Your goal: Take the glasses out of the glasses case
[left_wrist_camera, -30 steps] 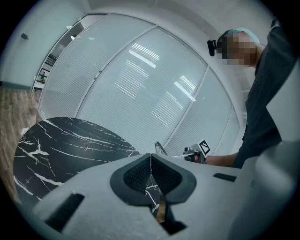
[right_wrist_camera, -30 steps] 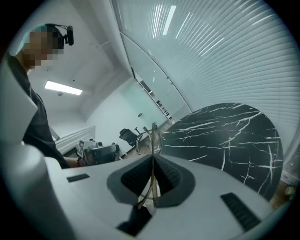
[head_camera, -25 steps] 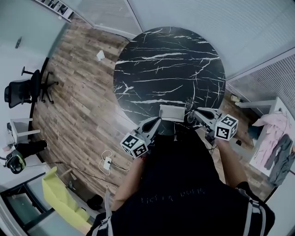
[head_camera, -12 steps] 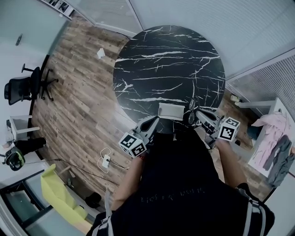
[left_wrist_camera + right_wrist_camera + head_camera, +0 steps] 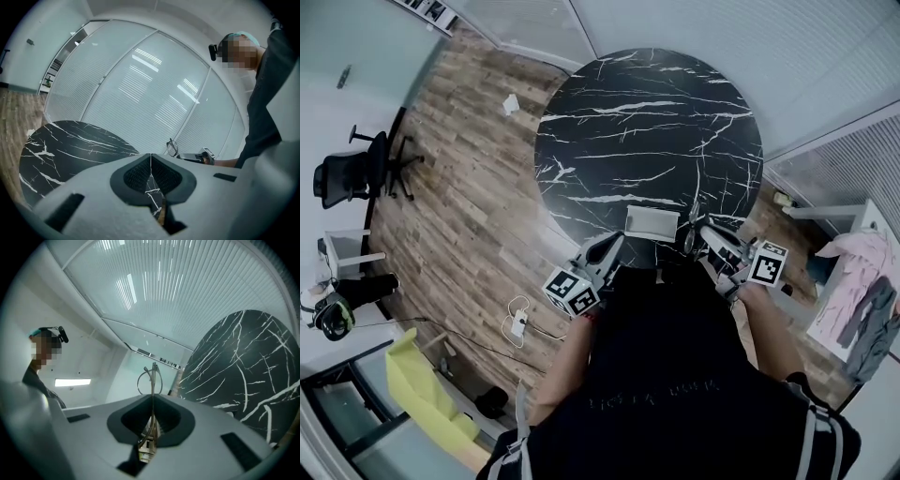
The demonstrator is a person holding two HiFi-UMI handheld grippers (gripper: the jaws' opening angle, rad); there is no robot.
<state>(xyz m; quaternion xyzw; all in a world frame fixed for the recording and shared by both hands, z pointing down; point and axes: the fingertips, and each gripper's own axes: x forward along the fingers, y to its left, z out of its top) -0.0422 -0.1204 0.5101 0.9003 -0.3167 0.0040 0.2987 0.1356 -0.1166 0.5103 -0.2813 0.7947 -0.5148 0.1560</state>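
Head view steeply down, gripper views low along jaws — all share table (image 5: 647,122).

table (image 5: 647,122): far and middle top open to pass | near edge: case (image 5: 652,223) lies between left gripper (image 5: 612,244) and right gripper (image 5: 705,232) | glasses (image 5: 690,228) stand up just beside case's right end

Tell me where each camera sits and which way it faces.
Head view: on the person's head, facing steeply down at the table, glasses case, left gripper and right gripper; torso and forearms show.
Left gripper view: on the left gripper, looking along its shut jaws across the table; the person's torso shows at right.
Right gripper view: on the right gripper, looking along jaws shut on the glasses; the person shows at left.
Shared: all three show table and glasses.
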